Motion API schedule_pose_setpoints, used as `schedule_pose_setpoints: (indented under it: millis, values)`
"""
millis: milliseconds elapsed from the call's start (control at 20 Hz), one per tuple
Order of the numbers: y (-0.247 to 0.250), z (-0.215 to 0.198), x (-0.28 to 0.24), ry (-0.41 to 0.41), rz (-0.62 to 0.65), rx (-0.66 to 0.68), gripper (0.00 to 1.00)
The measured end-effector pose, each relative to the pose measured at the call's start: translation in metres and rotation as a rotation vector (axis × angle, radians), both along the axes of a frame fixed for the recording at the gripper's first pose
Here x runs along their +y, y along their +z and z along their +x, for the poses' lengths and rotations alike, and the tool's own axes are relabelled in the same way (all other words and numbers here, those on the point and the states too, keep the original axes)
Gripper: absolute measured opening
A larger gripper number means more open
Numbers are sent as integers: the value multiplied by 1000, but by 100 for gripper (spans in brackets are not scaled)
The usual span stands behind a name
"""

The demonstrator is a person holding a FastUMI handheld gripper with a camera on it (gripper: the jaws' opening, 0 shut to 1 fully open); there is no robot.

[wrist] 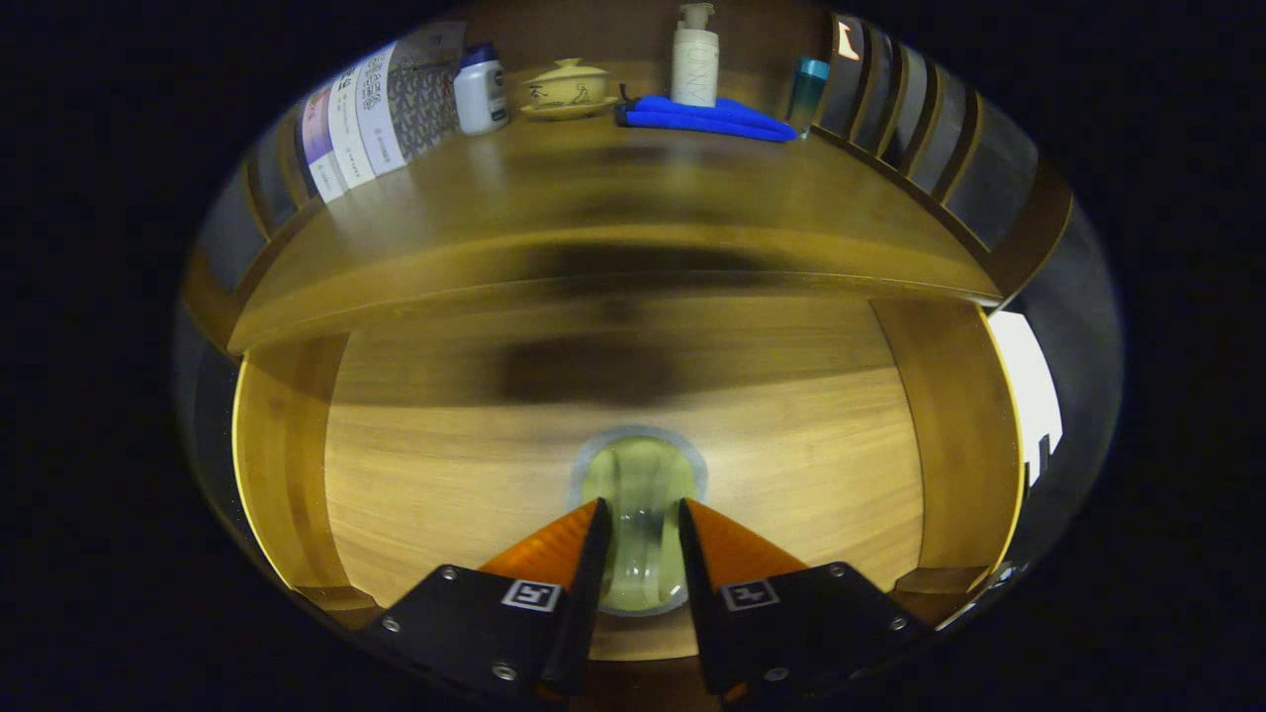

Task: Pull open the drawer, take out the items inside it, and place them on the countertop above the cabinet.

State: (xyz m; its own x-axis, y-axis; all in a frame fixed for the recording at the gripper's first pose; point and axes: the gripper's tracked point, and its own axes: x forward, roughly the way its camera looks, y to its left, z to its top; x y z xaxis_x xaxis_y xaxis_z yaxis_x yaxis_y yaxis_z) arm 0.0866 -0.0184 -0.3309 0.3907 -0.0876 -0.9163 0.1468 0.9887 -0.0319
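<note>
The wooden drawer front (pixel 791 465) fills the space below the countertop (pixel 593 208) of the cabinet. In its middle sits a round recessed handle (pixel 641 465) with a grey rim and a pale, glassy upright grip. My gripper (pixel 642 519) reaches into that recess, one finger on each side of the grip, and both fingers (pixel 564 544) look pressed against it. The drawer's inside is hidden. The picture is smeared by motion, and a dark shadow lies under the countertop's front edge.
At the back of the countertop stand several books (pixel 366 114), a white bottle with a blue cap (pixel 481 91), a yellow lidded cup (pixel 566 89), a pump bottle (pixel 694 59) on a folded blue cloth (pixel 707 119), and a teal tumbler (pixel 808 94). Wooden side posts (pixel 954 435) flank the drawer.
</note>
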Motion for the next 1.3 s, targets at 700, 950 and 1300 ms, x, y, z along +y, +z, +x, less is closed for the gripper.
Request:
schedule_pose_setpoints:
  millis: [700, 950, 1300]
  values:
    - [143, 40, -3, 8, -51, -396, 11]
    - [172, 108, 3, 72, -80, -505, 11]
    - [150, 184, 1, 143, -99, -519, 12]
